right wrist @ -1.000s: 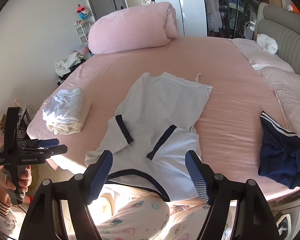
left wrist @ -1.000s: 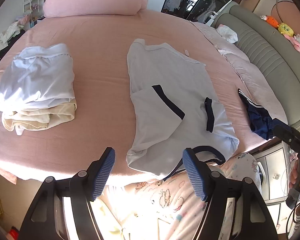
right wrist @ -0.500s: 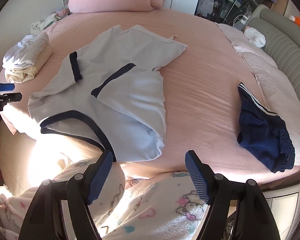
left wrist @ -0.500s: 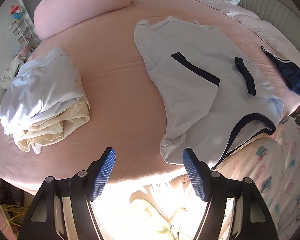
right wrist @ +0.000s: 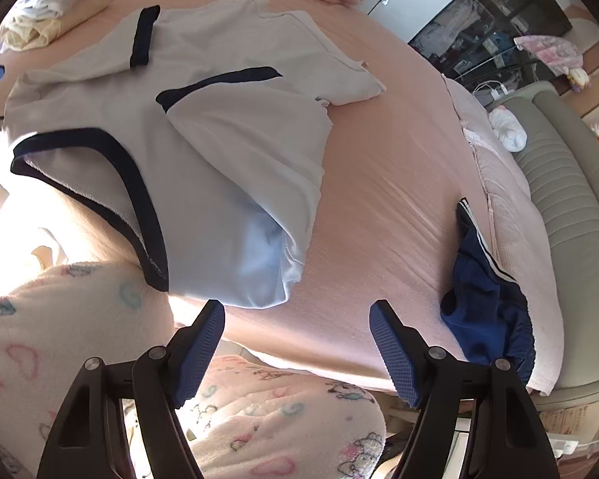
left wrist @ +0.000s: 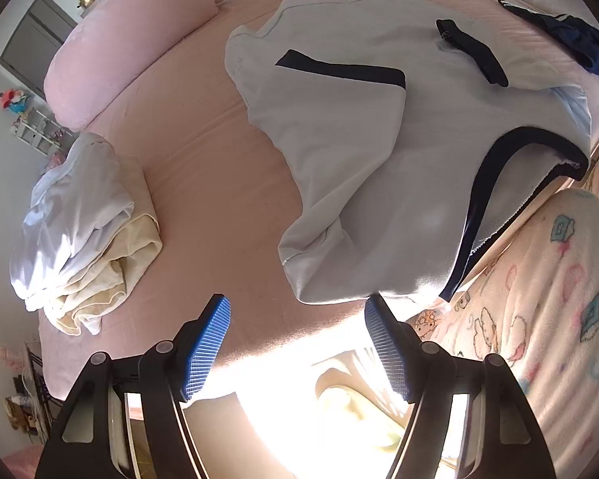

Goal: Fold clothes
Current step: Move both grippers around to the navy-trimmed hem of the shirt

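Note:
A pale blue T-shirt (left wrist: 379, 167) with navy trim lies on the pink bed (left wrist: 203, 151), both sleeves folded inward, its navy neckline hanging over the near edge. In the right wrist view the same T-shirt (right wrist: 227, 151) fills the upper left. My left gripper (left wrist: 297, 311) hovers open just short of the shirt's near left corner, nothing between its blue pads. Over the bed edge beside the shirt's near right corner my right gripper (right wrist: 297, 315) is open and empty too.
A stack of folded white and cream clothes (left wrist: 84, 231) sits at the bed's left. Navy shorts (right wrist: 487, 303) lie at the right. A pink bolster (left wrist: 127, 48) lies at the far end. The person's patterned fleece legs (right wrist: 279, 415) press against the bed edge below.
Both grippers have dropped toward the bed's near edge and rolled, so the shirt looks larger and closer. Jaws stayed equally wide. The clothes have not moved.

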`<state>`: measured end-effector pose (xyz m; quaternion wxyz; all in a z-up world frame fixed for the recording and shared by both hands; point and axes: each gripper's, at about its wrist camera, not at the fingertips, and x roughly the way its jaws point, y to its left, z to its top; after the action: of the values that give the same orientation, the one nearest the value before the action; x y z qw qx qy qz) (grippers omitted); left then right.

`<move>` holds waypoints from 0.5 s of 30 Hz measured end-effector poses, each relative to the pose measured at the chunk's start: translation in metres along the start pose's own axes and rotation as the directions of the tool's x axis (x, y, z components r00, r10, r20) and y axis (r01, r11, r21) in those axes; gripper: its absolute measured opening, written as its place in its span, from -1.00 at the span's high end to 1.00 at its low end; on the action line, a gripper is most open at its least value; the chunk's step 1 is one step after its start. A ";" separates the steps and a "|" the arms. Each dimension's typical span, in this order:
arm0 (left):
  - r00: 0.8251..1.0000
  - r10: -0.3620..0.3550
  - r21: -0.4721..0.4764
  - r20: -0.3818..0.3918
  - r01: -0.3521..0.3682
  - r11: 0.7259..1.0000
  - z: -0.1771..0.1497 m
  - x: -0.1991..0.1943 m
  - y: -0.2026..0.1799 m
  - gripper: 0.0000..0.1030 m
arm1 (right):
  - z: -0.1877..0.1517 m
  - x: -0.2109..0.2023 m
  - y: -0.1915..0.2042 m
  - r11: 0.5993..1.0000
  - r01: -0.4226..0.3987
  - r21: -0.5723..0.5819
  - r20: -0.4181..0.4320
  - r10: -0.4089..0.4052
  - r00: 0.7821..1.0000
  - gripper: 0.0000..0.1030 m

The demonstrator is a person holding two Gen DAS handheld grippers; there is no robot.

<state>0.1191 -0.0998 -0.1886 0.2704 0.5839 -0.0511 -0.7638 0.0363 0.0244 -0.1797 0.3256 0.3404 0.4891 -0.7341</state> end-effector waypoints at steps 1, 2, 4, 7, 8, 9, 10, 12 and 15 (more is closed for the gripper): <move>1.000 0.022 0.033 0.004 -0.023 0.999 -0.001 0.000 -0.004 -0.32 | -0.001 0.002 0.004 0.999 0.029 -0.043 -0.003 -0.029 1.000 -0.45; 0.999 0.042 0.063 0.012 -0.042 0.997 -0.002 0.000 -0.008 -0.32 | -0.003 0.003 0.008 0.995 0.051 -0.085 -0.002 -0.051 0.999 -0.45; 0.997 0.076 0.119 0.029 -0.079 0.990 -0.005 0.000 -0.015 -0.32 | -0.007 0.004 0.015 0.983 0.076 -0.165 0.011 -0.075 0.997 -0.45; 0.995 0.085 0.139 0.045 -0.091 0.986 -0.007 0.001 -0.016 -0.32 | -0.015 0.005 0.023 0.953 0.126 -0.275 0.041 -0.120 0.992 -0.45; 0.996 0.080 0.136 0.047 -0.085 0.987 -0.007 0.001 -0.016 -0.32 | -0.016 0.005 0.026 0.941 0.144 -0.306 0.054 -0.133 0.990 -0.45; 0.996 0.074 0.133 0.048 -0.080 0.988 -0.008 0.002 -0.015 -0.32 | -0.018 0.006 0.029 0.928 0.159 -0.337 0.066 -0.145 0.987 -0.45; 0.996 0.075 0.134 0.047 -0.080 0.988 -0.009 0.002 -0.015 -0.32 | -0.020 0.007 0.031 0.914 0.176 -0.365 0.079 -0.158 0.984 -0.45; 0.994 0.100 0.148 0.045 -0.106 0.983 -0.010 0.004 -0.016 -0.32 | -0.023 0.009 0.037 0.887 0.211 -0.412 0.104 -0.184 0.977 -0.45; 0.985 0.153 0.179 0.077 -0.165 0.970 -0.014 0.002 -0.020 -0.32 | -0.029 0.014 0.045 0.841 0.260 -0.475 0.146 -0.216 0.965 -0.45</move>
<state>0.1242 -0.0804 -0.2024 0.2737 0.5764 -0.1768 -0.7494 0.0707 0.0352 -0.2218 0.3284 0.1512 0.6829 -0.6347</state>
